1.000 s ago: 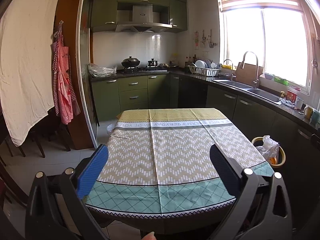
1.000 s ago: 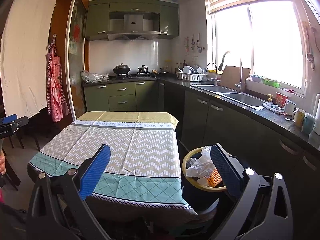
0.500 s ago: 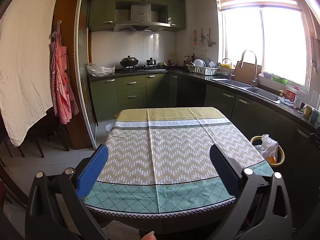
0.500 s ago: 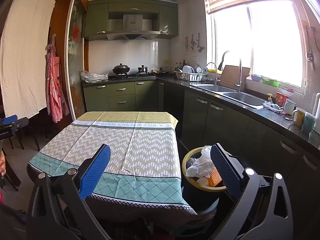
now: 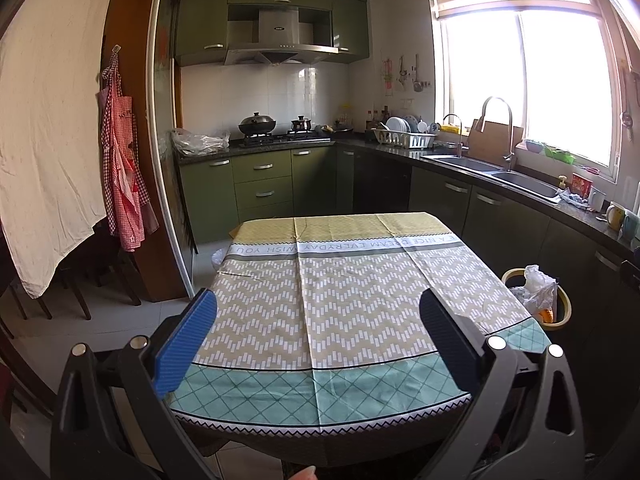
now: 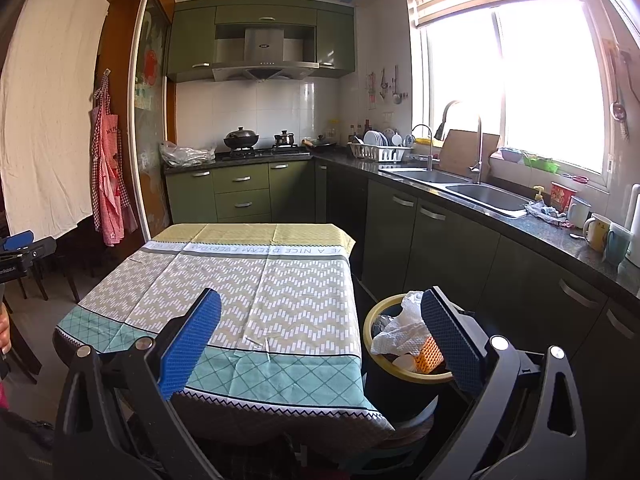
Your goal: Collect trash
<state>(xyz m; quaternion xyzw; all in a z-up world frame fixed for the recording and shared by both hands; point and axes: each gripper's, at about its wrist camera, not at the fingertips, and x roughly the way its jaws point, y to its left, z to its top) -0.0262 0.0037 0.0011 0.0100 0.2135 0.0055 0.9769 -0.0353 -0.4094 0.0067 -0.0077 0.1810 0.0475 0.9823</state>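
Observation:
A yellow-rimmed trash bin (image 6: 370,318) stands on the floor at the table's right side, holding crumpled white paper (image 6: 400,330) and an orange netted piece (image 6: 429,356). The bin (image 5: 564,308) also shows at the right edge in the left wrist view. The table with a patterned cloth (image 5: 352,280) carries nothing visible. My left gripper (image 5: 318,320) hovers open over the table's near edge, nothing between its fingers. My right gripper (image 6: 320,322) is open too, over the table's near right corner, its right finger (image 6: 448,336) overlapping the bin in the view.
Dark green cabinets and a counter with a double sink (image 6: 476,194), mugs (image 6: 600,232) and a dish rack (image 6: 378,152) run along the right. A stove with pots (image 5: 258,124) is at the back. A red checked apron (image 5: 124,184) hangs left. Chairs (image 5: 80,280) stand by the left wall.
Both views have shifted only slightly; the left wrist view tilted down a little. Neither gripper opened, shut or picked anything up.

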